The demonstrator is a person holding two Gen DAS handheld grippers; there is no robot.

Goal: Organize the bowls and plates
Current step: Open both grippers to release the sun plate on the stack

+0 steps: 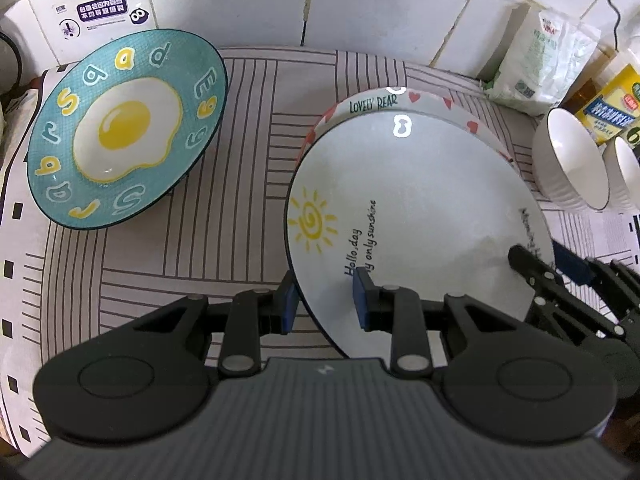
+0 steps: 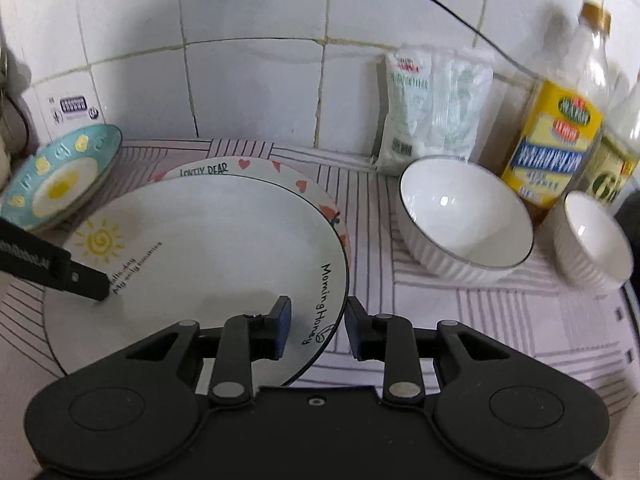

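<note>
— Where's the sunshine plate [image 1: 416,216]?

— Nearest, lying atop the heart-rimmed plate [image 2: 280,170]. The left gripper [image 1: 326,300] straddles its left rim, fingers narrow, though I can't tell if they pinch. The right gripper [image 2: 316,326] straddles the right rim, not touching.

— Room around?

— Striped mat [image 1: 248,184] left, then the egg plate [image 1: 128,128]; two white bowls [image 2: 466,220] right, before the tiled wall [image 2: 256,80].

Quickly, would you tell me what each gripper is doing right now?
Left gripper: closed on the sun plate rim.
Right gripper: open, straddling the same rim.

White tiled walls [image 2: 256,92] back the worktop's far edge, its striped cloth [image 1: 248,92] glinting under overhead light.
</note>
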